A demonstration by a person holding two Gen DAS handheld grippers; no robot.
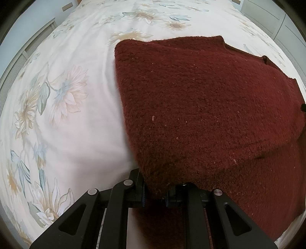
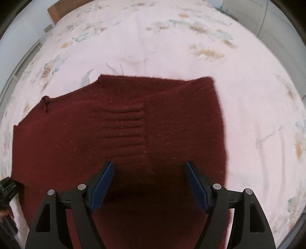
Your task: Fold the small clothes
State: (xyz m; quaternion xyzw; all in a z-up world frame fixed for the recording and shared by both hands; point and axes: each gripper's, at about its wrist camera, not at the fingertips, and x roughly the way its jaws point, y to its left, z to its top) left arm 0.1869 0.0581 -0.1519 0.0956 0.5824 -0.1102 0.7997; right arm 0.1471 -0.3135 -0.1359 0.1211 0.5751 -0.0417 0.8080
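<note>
Left wrist view, left to right:

1. Bedsheet (image 1: 72, 118). We see pale cloth printed with large flowers, filling the left half and the top of the frame.
2. Left gripper (image 1: 155, 199). We find it at the bottom centre, its black fingers (image 1: 138, 188) drawn tightly together and pinching the near corner of the sweater.
3. Sweater (image 1: 200, 107). We record a dark red fuzzy knit lying on the sheet from the centre to the right edge. A folded layer rests on top, its lower edge running across the lower right of the frame.
4. Cabinet fronts (image 1: 267, 15). We note pale panels in the upper right corner.

Right wrist view, left to right:

1. A dark object at the lower left edge (image 2: 7, 188), just beside the sweater's left border. We cannot tell what it is.
2. Sweater (image 2: 76, 134). We see it spread across the middle of the frame, blurred, with a band of ribbing near its centre and its right border straight against the sheet.
3. Right gripper (image 2: 149, 183). At the bottom centre, the blue pads (image 2: 103, 183) stand wide apart over the red knit. We see nothing pressed between them.
4. Bedsheet (image 2: 258, 115). Pale floral cloth fills the right and upper parts.
</note>
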